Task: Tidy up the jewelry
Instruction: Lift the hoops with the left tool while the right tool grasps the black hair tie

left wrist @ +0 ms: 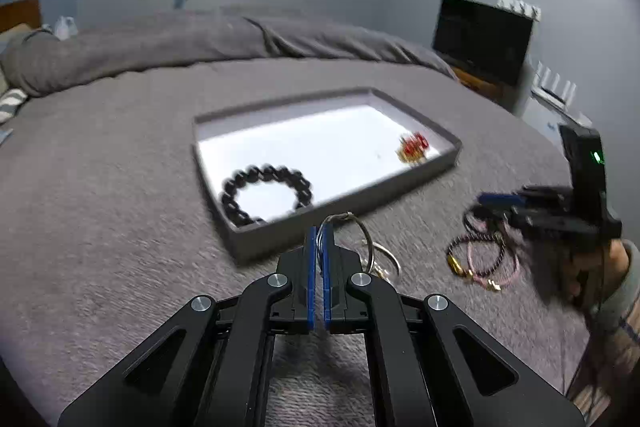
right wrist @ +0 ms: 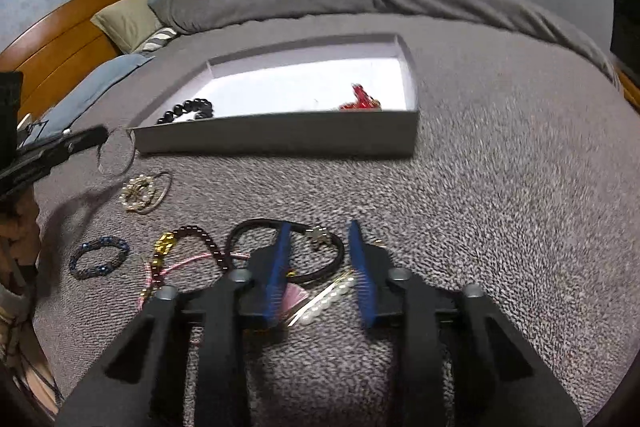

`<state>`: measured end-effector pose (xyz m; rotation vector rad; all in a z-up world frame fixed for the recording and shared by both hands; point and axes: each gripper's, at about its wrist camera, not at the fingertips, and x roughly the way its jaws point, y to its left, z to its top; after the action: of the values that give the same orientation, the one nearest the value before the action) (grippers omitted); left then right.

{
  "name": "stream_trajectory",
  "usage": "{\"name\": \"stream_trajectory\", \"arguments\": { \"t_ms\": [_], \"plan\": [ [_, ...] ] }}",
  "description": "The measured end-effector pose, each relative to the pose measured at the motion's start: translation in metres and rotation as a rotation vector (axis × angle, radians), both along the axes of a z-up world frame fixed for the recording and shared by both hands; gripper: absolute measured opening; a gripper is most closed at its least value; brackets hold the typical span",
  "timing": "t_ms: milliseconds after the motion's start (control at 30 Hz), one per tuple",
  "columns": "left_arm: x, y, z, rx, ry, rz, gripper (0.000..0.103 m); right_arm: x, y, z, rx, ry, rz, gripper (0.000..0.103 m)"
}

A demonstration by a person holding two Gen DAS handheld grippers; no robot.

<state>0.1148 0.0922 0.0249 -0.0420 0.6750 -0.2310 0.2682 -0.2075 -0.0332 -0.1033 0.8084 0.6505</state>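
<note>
We had the left gripper (left wrist: 320,239) pinched tight on a thin silver bangle (left wrist: 362,233), jaws nearly together with the wire loop sticking out past the blue pads, lifted just in front of the near wall of the grey tray (left wrist: 450,157). From the right wrist view the same hoop (right wrist: 118,151) hung off the left tips right by the tray's near-left corner (right wrist: 280,141).

Inside the tray we already had a black bead bracelet (left wrist: 266,193) in the near-left part of the white floor and a red and gold piece (left wrist: 414,147) over by the right wall, well apart from each other. Both looked a bit smeared, so we couldn't make out finer detail on the red one.

Our right gripper (right wrist: 320,247) was spread wide and holding nothing, hovering low over the pile on the grey blanket (right wrist: 500,187). Between and just under its fingers lay a black cord bracelet (right wrist: 296,251) with a little charm, plus a string of white pearls (right wrist: 332,297). Off to its left sat a dark bead strand with a gold clasp (right wrist: 188,239), a pink cord (right wrist: 188,261), a blue beaded bracelet (right wrist: 98,257), and further up a pearl and gold ring-shaped piece (right wrist: 140,193)
</note>
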Motion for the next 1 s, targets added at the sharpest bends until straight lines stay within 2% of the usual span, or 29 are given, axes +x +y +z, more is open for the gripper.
{"name": "stream_trajectory", "arguments": {
  "t_ms": [167,433,667,1000],
  "plan": [
    [0.001,-0.006,-0.006,0.012,0.023,-0.010,0.003,-0.007,-0.004,0.005,0.028,-0.027,0.009,0.012],
    [-0.002,0.000,0.004,-0.029,-0.030,0.025,0.003,-0.006,-0.015,0.021,0.087,-0.082,-0.035,0.012],
    [0.010,-0.015,-0.007,0.011,-0.021,0.023,0.003,-0.004,-0.014,0.032,0.122,-0.117,-0.045,0.012],
    [0.022,-0.023,-0.001,-0.022,-0.050,0.029,0.003,0.004,-0.010,0.046,0.135,-0.163,-0.048,0.012]
  ]
}}
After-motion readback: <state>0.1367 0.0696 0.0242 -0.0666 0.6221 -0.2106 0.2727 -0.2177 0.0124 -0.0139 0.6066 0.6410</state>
